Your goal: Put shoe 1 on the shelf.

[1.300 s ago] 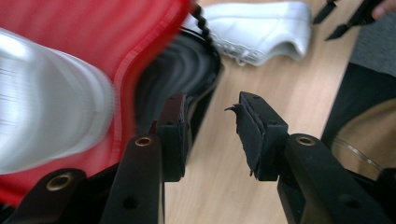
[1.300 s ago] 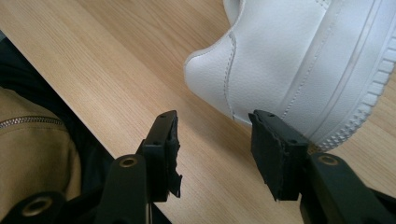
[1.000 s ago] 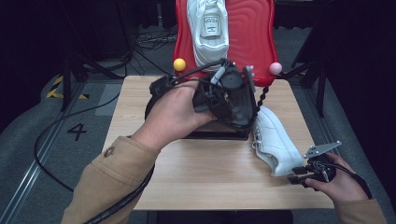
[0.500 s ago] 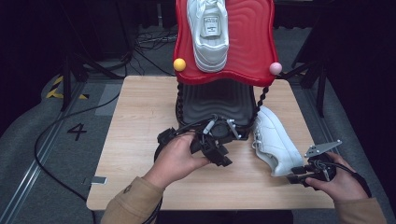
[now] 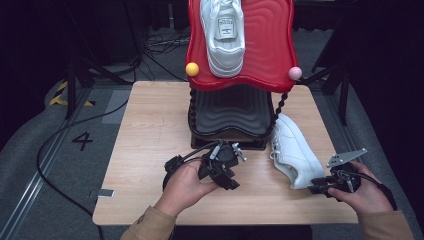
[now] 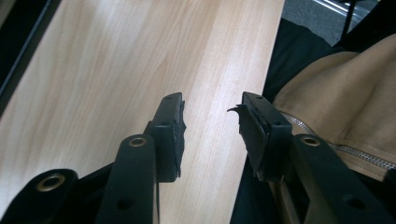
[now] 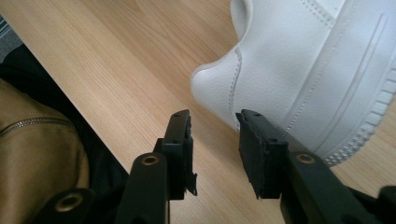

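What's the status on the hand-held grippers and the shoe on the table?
Left hand-held gripper open, jaws just opening, nothing between them. Right hand-held gripper open, jaws just closing, at the heel of the white shoe, not gripping. Nothing in the way.

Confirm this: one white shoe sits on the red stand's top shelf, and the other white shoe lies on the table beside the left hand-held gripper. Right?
Not quite. In the high view the second white shoe lies on the table beside the right hand-held gripper, not the left; the first shoe sits on the red stand.
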The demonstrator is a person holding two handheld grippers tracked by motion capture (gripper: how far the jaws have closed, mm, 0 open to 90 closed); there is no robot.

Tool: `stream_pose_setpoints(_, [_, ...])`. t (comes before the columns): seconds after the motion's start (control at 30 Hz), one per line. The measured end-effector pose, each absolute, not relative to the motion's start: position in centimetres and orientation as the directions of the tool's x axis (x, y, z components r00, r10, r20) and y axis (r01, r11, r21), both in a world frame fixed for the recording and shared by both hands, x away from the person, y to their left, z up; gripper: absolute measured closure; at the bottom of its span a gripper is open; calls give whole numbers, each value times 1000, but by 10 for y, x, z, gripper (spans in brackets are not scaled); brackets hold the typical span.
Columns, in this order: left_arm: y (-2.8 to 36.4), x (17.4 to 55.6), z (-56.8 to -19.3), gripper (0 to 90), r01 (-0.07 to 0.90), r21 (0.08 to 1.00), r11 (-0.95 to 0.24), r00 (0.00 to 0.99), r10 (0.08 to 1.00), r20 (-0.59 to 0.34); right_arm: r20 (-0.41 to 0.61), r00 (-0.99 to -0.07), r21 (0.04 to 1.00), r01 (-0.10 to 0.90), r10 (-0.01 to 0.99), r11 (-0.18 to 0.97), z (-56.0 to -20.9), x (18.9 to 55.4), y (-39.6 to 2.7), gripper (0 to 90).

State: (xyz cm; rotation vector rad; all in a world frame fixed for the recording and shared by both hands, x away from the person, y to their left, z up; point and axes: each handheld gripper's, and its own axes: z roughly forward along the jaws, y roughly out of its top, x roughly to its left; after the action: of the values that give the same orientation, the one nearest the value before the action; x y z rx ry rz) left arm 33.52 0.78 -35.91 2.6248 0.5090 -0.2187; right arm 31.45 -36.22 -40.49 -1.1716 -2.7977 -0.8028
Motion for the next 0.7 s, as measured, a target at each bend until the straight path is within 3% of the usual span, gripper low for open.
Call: stream_pose_setpoints(0.7, [22,334,-387,557,429,317,-846,899,366,-239,142,-713,520,644,686,561,-399,330,-362,873])
